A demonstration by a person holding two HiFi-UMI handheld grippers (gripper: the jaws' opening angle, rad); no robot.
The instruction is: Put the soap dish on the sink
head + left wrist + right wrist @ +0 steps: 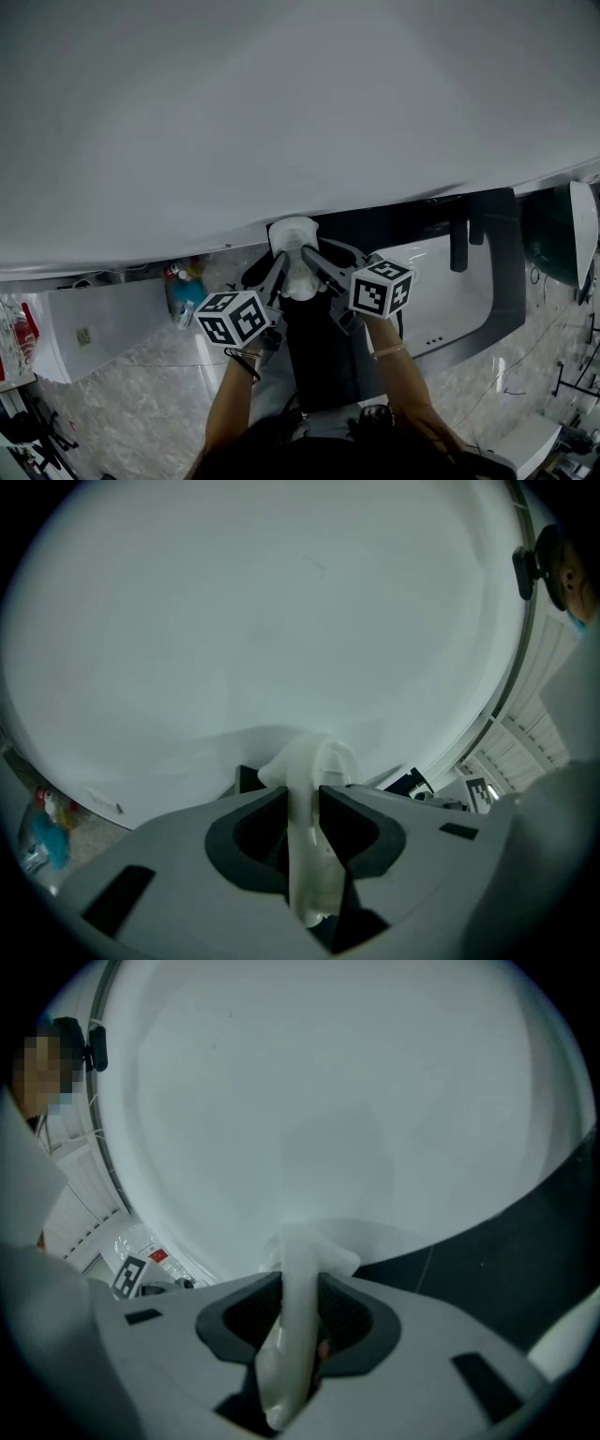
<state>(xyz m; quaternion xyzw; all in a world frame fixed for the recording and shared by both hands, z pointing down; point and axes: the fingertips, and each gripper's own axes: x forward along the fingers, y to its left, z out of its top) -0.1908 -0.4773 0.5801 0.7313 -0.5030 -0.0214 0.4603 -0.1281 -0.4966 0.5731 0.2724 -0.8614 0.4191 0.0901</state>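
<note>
left hand-held gripper (302,794) + right hand-held gripper (300,1283): clamp soap dish (295,239) | sink (441,300): in head view

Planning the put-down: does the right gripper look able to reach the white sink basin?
Probably yes: the white sink basin lies close beside the right gripper, nothing between them; both it and the left gripper are shut on the white moulded soap dish.

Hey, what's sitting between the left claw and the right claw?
The white soap dish, gripped by both the left claw and right claw; the head view shows it.
</note>
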